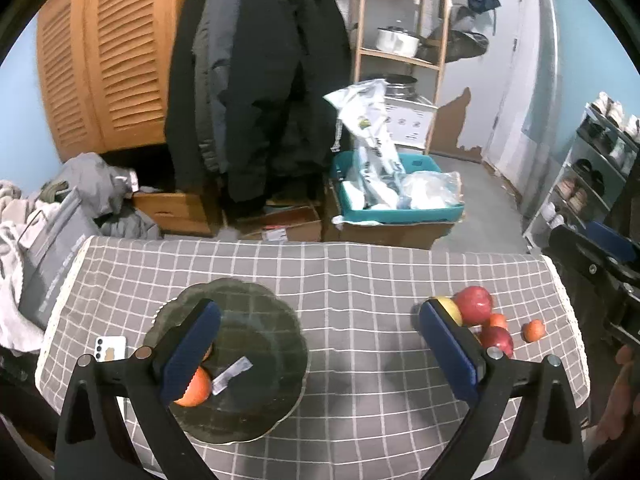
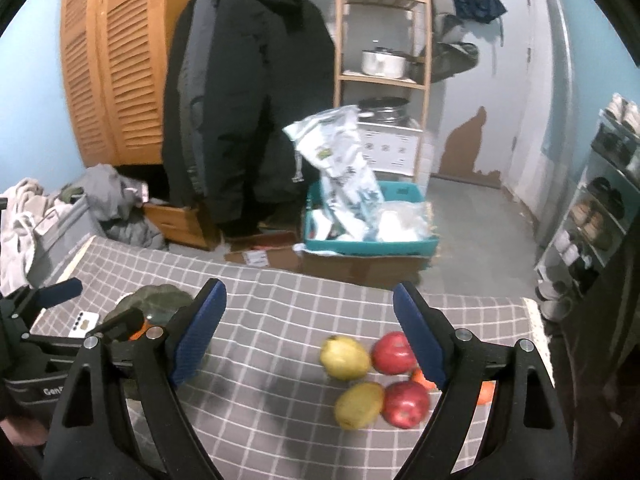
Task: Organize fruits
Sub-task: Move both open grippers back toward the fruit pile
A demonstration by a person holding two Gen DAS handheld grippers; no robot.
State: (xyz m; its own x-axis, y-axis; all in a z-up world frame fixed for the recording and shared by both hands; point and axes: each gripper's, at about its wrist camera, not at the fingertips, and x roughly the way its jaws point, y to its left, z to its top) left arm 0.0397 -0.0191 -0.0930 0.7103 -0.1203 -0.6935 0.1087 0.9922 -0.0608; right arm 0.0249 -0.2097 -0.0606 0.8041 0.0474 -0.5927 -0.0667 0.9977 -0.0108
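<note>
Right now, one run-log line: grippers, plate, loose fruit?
left gripper: open, empty | right gripper: open, empty | plate: one orange visible | tablecloth: loose apples, yellow fruit, small oranges

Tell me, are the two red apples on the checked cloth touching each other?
Apart. The right wrist view shows a strip of grey cloth between the farther red apple and the nearer red apple.

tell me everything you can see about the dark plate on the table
The dark plate is a round, dark greenish dish with a scalloped rim and a glossy, glass-like look. It sits flat on the grey checked tablecloth, left of the loose fruit, with a white phone beside it. On it lie an orange, partly hidden by the left tool's finger, and a small silvery wrapper-like piece.
</note>
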